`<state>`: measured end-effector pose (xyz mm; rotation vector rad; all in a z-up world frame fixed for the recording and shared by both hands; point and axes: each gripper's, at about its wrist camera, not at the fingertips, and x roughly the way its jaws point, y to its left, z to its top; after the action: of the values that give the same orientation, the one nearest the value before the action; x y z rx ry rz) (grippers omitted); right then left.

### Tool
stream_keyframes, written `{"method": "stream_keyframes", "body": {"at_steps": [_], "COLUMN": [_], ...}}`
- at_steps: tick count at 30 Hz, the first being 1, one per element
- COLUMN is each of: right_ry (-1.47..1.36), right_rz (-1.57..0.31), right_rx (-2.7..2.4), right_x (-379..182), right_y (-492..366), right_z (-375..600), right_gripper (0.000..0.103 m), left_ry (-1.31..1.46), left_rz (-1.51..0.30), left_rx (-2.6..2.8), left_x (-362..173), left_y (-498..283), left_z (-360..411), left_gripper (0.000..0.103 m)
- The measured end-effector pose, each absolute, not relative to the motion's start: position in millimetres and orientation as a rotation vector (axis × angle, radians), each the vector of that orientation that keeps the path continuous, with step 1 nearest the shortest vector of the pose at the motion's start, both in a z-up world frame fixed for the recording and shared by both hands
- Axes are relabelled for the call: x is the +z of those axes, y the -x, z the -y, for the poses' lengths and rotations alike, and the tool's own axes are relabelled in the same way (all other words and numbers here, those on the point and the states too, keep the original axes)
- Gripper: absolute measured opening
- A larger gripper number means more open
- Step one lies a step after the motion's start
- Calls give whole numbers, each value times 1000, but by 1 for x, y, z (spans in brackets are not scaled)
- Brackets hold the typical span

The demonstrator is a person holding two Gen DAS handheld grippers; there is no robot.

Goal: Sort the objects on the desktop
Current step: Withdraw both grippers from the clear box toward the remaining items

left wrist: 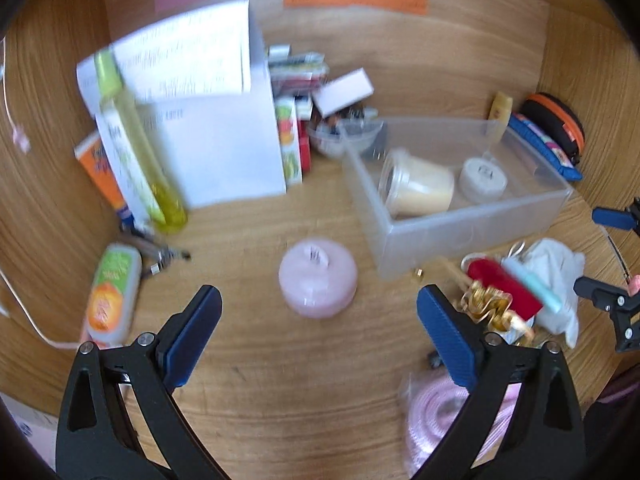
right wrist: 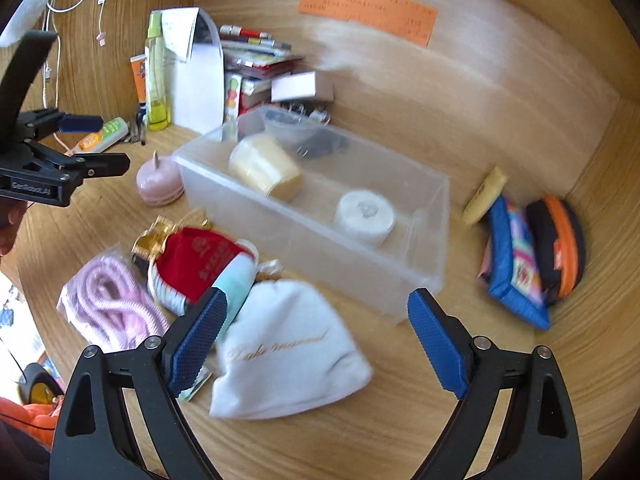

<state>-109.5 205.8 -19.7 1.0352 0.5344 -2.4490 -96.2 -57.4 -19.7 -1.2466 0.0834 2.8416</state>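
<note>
Pink round lidded jar (left wrist: 318,278) sits mid-frame between the wide, empty left tool (left wrist: 320,336); straddle it squarely, then lift into the clear plastic bin (left wrist: 472,228).

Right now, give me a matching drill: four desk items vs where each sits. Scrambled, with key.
Items:
1. cream cup
2. pink round case
3. white pouch
4. yellow-green bottle

Places:
A. leaning on the white box
B. on its side inside the clear bin
C. on bare desk ahead of the left gripper
D. below the right gripper, in front of the bin

Pairs: 1-B, 2-C, 3-D, 4-A
</note>
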Motion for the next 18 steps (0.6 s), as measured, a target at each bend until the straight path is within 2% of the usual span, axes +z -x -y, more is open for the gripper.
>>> {"method": "stream_keyframes", "body": {"at_steps": [9,18], "right_ry": [-1148,-994], "right_rz": [-535,-404], "right_rx": [-2402,-2348], "right_x": [-54,-20], "right_y": [107,113], "right_z": [-208,-197], "right_gripper": [91,89], "left_ry": [1388,1396], "left_rz": [-7,54], "left_rx": [2799,2806], "left_x": [-52,-55], "left_y": [101,103], "left_z": [69,75], "left_gripper": [99,99]}}
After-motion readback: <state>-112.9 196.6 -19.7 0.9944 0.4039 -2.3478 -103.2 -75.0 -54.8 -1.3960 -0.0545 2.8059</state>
